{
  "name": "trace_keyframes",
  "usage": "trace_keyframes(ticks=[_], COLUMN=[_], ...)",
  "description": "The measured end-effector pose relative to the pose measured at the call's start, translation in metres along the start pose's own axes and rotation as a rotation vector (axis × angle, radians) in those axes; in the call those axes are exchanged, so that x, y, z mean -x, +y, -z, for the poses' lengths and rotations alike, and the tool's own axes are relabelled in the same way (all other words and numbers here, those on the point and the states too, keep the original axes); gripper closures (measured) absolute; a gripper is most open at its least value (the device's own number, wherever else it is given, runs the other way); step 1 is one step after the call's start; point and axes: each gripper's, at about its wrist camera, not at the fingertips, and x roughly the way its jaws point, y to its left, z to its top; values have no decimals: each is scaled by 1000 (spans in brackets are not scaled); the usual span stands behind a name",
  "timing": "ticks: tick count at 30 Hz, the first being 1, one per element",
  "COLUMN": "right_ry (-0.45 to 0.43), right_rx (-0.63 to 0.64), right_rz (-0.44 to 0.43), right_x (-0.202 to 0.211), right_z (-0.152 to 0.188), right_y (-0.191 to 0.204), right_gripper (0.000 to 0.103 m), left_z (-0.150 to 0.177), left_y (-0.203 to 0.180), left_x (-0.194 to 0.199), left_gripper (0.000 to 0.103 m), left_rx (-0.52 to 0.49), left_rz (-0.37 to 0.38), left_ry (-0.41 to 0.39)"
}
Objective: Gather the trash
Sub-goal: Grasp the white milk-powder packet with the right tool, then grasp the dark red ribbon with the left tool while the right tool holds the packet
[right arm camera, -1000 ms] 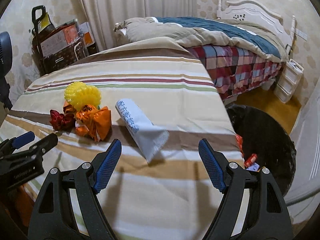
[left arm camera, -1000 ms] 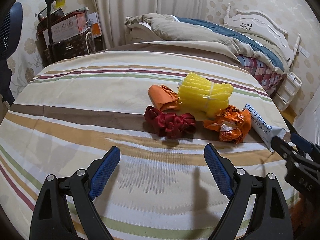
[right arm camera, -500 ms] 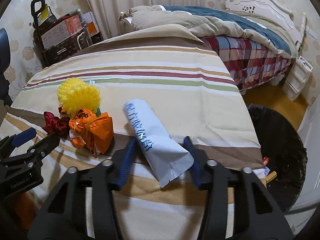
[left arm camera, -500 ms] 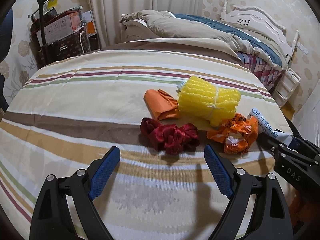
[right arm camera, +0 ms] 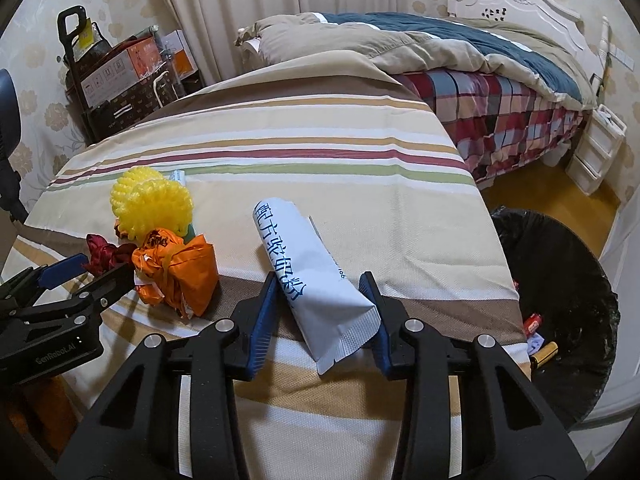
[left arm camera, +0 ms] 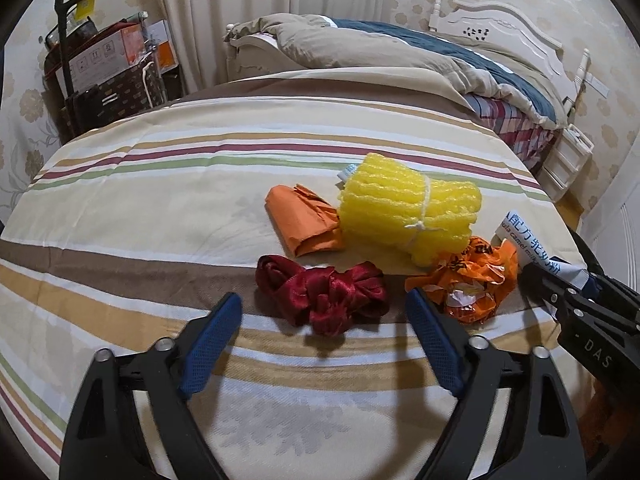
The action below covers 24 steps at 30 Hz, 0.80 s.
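Left wrist view: the left hand-held gripper [left arm camera: 324, 312] hovers, jaws closing with nothing gripped, just short of a red ribbon bundle [left arm camera: 324, 294] on the striped bed [left arm camera: 120, 208].

Right wrist view: the right hand-held gripper [right arm camera: 320, 292] closes around a white packet [right arm camera: 308, 268], near a black trash bin [right arm camera: 568, 280].

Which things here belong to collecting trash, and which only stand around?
Job:
white sachet
orange wrapper
red ribbon
yellow foam roll
orange paper
black bin

Around:
quilt
boxes
white drawers
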Motion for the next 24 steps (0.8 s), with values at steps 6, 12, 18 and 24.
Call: trace_keyframes(ticks=[6, 12, 18, 24], right_ry=[-1, -3, -9, -20], right_rx=[-2, -11, -21, -22], right_rz=[-2, -6, -11, -13], right_x=[0, 3, 11, 21], right_z=[0, 5, 14, 23], right_y=[0, -1, -4, -3], right_gripper=[65, 69, 74, 74], left_z=[3, 7, 12, 21], left_y=[-5, -5, -4, -3], left_x=[2, 7, 14, 23], left_gripper=[45, 55, 60, 61], left_rx=[-31, -31, -34, -25], left_rz=[6, 35, 36, 43], left_ry=[-9, -22, -35, -47])
